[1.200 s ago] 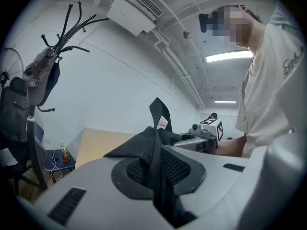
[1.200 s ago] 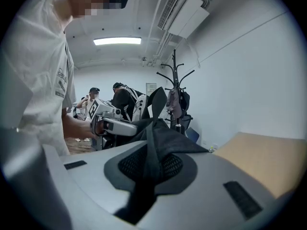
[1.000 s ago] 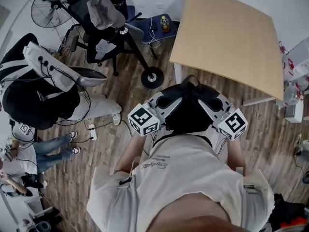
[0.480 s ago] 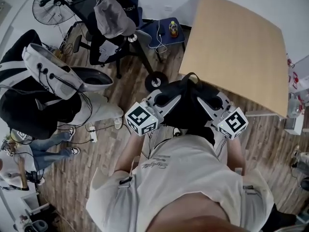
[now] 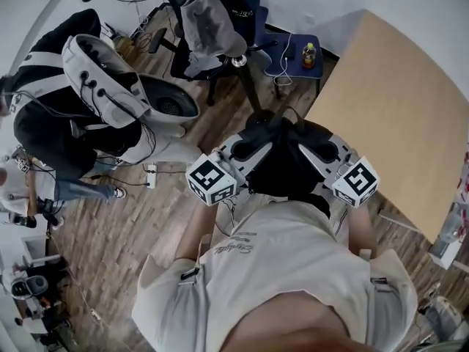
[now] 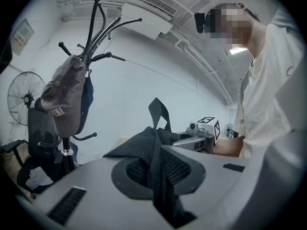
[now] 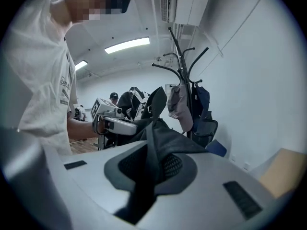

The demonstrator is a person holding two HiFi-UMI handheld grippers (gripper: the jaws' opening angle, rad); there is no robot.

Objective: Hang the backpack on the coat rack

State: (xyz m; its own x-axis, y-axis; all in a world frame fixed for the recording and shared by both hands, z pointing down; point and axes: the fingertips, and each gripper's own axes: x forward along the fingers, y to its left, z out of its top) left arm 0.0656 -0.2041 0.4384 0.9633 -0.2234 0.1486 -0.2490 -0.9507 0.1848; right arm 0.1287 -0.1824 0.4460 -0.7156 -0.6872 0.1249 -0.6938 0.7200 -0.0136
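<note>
A black backpack [image 5: 286, 173] hangs in front of my chest between the two grippers. My left gripper [image 5: 260, 149] is shut on its fabric from the left, and my right gripper [image 5: 312, 151] is shut on it from the right. In the left gripper view the mesh and a strap of the backpack [image 6: 152, 150] run down between the jaws of the left gripper [image 6: 160, 176], with the top loop standing up. The right gripper [image 7: 149, 169] pinches the backpack [image 7: 160, 140] the same way. The coat rack [image 5: 238, 61] stands just beyond, bearing a grey cap [image 5: 209, 20] and a blue garment; its upper hooks [image 6: 103, 28] are bare.
A wooden table [image 5: 410, 123] lies to the right. A person in a black jacket with a white bag [image 5: 69, 112] stands at the left. A blue stool with a bottle [image 5: 309, 53] is by the wall; a fan [image 6: 21, 95] and an office chair stand behind the rack.
Both grippers have carried the backpack along, still clamped. In the head view the coat rack and the table have slid to the right, and the rack's foot now sits just beyond the backpack.
</note>
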